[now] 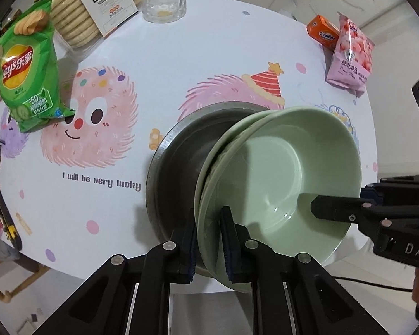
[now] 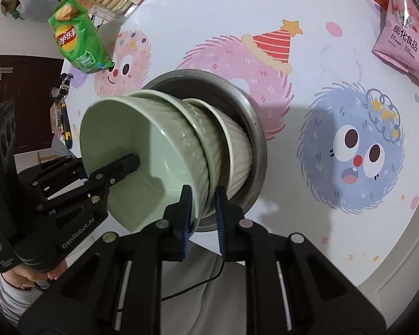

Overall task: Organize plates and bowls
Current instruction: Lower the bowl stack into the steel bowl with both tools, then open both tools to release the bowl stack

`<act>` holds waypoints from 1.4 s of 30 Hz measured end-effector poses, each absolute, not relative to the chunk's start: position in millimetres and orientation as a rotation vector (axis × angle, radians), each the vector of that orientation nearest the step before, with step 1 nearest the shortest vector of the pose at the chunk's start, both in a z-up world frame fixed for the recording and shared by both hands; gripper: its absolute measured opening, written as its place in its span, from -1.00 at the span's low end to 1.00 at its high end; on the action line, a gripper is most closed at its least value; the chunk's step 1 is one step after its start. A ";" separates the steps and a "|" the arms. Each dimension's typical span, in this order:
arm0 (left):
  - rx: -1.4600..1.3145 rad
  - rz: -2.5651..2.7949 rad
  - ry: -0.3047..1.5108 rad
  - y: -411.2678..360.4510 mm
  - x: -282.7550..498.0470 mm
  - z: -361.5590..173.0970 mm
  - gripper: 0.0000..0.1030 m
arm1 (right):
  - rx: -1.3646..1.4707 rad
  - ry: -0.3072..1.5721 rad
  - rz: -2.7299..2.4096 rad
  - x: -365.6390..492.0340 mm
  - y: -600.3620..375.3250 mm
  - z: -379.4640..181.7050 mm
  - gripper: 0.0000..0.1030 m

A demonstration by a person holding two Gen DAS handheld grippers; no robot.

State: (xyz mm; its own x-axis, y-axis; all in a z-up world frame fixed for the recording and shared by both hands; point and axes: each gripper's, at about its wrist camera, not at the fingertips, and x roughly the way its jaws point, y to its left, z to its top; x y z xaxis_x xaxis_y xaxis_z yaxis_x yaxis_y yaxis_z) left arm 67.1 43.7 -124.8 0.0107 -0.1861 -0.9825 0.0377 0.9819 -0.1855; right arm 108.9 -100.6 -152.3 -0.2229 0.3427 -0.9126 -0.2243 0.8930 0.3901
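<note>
Green bowls (image 1: 279,173), nested, sit in a steel basin (image 1: 176,167) near the table's (image 1: 209,55) front edge. Open tabletop lies left and behind; chips bag (image 1: 28,69), biscuit box (image 1: 97,2), glass (image 1: 164,0) and pink packet (image 1: 349,55) line the far rim. Left gripper (image 1: 209,240) and right gripper (image 2: 202,217) fingers each pinch the top bowl's rim on opposite sides.

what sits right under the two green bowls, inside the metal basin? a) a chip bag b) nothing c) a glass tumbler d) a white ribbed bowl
d: in the right wrist view a white ribbed ceramic bowl shows below the stacked pale green ceramic bowls, nested in the round metal basin.
</note>
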 end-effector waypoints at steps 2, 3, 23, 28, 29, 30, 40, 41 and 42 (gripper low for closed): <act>-0.087 -0.163 1.532 40.1 66.6 -123.8 -0.67 | 0.097 1.718 0.523 110.8 -100.5 -152.1 -0.62; -0.074 -0.158 1.527 38.1 66.3 -123.7 -0.62 | 0.101 1.717 0.523 111.5 -101.0 -151.5 -0.58; -0.036 -0.123 1.475 48.6 59.9 -116.8 0.42 | 0.242 1.632 0.454 110.4 -115.5 -145.9 0.57; -0.009 -0.128 1.434 44.8 53.2 -108.8 0.44 | 0.261 1.594 0.458 103.2 -119.1 -137.8 0.57; 0.005 -0.121 1.418 43.4 51.0 -106.0 0.46 | 0.257 1.570 0.462 99.4 -120.7 -132.3 0.57; 0.013 -0.113 1.395 42.4 47.6 -102.1 0.52 | 0.254 1.548 0.467 96.1 -121.5 -127.6 0.61; -0.048 0.029 1.258 48.7 7.3 -75.8 0.63 | 0.285 1.334 0.438 43.7 -143.7 -89.1 0.99; -0.059 0.038 1.250 51.1 0.3 -73.9 0.63 | 0.281 1.311 0.431 37.6 -143.6 -87.1 0.99; -0.061 0.044 1.244 52.2 -4.4 -72.5 0.63 | 0.273 1.297 0.421 33.6 -143.3 -86.0 0.99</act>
